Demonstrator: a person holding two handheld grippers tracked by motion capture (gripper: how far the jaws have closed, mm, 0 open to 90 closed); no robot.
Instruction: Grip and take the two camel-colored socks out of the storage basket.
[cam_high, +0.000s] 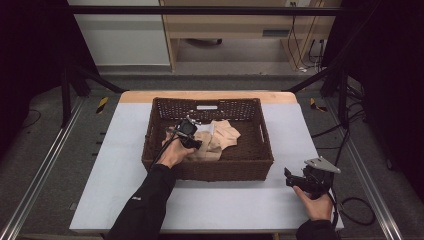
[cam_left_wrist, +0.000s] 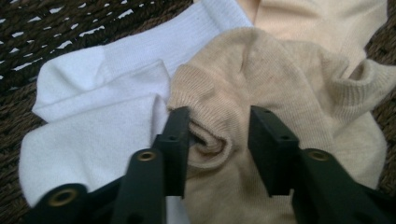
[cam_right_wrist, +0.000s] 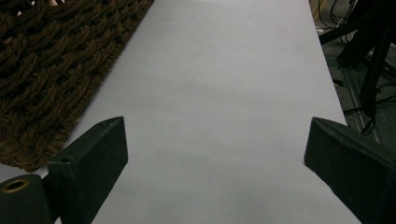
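A brown wicker basket (cam_high: 210, 170) stands on the white table (cam_high: 225, 205) and holds beige socks (cam_high: 224, 136) and a white sock (cam_high: 208, 128). My left gripper (cam_high: 196, 144) reaches down into the basket. In the left gripper view its jaws (cam_left_wrist: 219, 121) straddle a bunched fold of a beige sock (cam_left_wrist: 261, 74); the left pad touches the fold and a gap remains at the right pad. The white sock (cam_left_wrist: 102, 107) lies just left of it. My right gripper (cam_high: 288, 176) rests at the table's right front with jaws wide open (cam_right_wrist: 215, 140) over bare table.
The basket's woven corner (cam_right_wrist: 46, 70) lies to the left of the right gripper. White tabletop (cam_right_wrist: 224, 70) stretches ahead of it to the table's right edge, with cables and a metal frame (cam_right_wrist: 369, 60) beyond. Dark weave (cam_left_wrist: 28, 28) surrounds the socks.
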